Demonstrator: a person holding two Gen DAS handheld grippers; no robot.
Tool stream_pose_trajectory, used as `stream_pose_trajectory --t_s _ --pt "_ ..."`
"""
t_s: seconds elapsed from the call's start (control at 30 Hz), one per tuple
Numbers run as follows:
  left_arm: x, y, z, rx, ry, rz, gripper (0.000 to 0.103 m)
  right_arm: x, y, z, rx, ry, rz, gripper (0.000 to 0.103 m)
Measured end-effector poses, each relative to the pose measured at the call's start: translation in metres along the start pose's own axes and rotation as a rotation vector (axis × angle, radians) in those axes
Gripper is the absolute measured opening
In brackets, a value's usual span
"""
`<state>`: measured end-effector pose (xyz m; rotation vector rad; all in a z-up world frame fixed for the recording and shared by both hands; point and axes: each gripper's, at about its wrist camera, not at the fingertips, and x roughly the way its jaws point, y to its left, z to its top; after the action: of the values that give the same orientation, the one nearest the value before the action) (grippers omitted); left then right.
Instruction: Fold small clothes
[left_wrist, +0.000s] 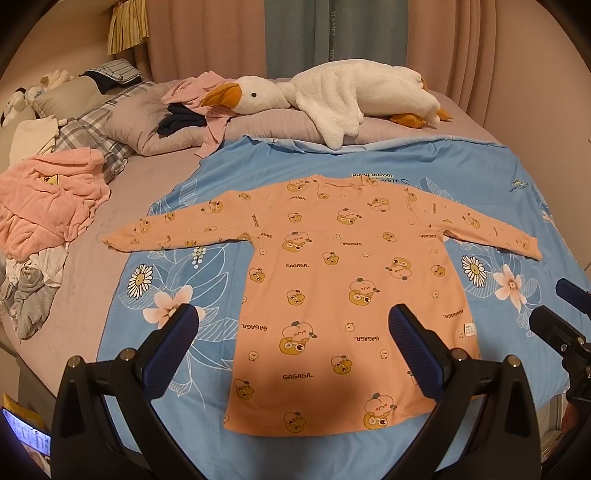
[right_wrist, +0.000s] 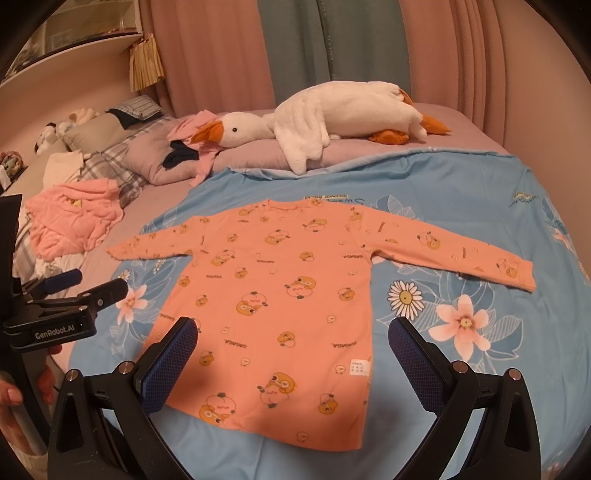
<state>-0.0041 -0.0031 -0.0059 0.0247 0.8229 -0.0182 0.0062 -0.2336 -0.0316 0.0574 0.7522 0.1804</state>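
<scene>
Item 1, peach long-sleeved top: thin knit with printed cartoon characters and "GAGAGA" lettering, a small white label near one side of the hem. Lies flat on the blue floral sheet in the middle of the bed, both sleeves stretched straight out, hem toward the cameras, neckline toward the pillows. No fold made yet; the whole folding job appears to remain (sleeves in, body doubled).

Item 2, left tongs: jaws spread wide, holding nothing, poised above the lower left part of the top. Pads dark blue with a cross-hatched grip texture, black frame.

Item 3, right tongs: jaws likewise wide apart and empty, above the hem on the label side.

Item 4, plush goose: white fleecy body, orange bill and feet, lying along the mauve pillows behind the sheet.

Item 5, crumpled pink garment: soft pile fabric, heaped left of the sheet over grey and white laundry; likely waiting for its turn.

Item 6, curtains: pink and teal, hanging in pleats.
</scene>
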Motion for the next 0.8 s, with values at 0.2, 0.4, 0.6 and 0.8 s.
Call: stream_pose_trajectory --t_s 0.2,0.4,0.6,0.8 --pt "0.0011 -0.0018 -0.001 0.0 -0.001 -0.002 0.103 -0.0002 0.0 0.0 -0.001 -0.002 0.0 0.102" --pt "0.0009 -0.0015 -0.0006 0.0 -0.001 -0.002 0.103 0.0001 -0.0001 0.0001 -0.001 0.0 -0.001 0.102" --pt "0.0009 -0.0015 -0.0008 0.0 0.0 -0.002 0.103 0.0004 0.0001 0.0001 0.0 0.001 -0.001 0.102" --pt "0.0027 -0.0033 -0.0014 0.001 0.003 -0.001 0.103 0.0007 -0.0003 0.0007 0.001 0.002 -0.002 0.102"
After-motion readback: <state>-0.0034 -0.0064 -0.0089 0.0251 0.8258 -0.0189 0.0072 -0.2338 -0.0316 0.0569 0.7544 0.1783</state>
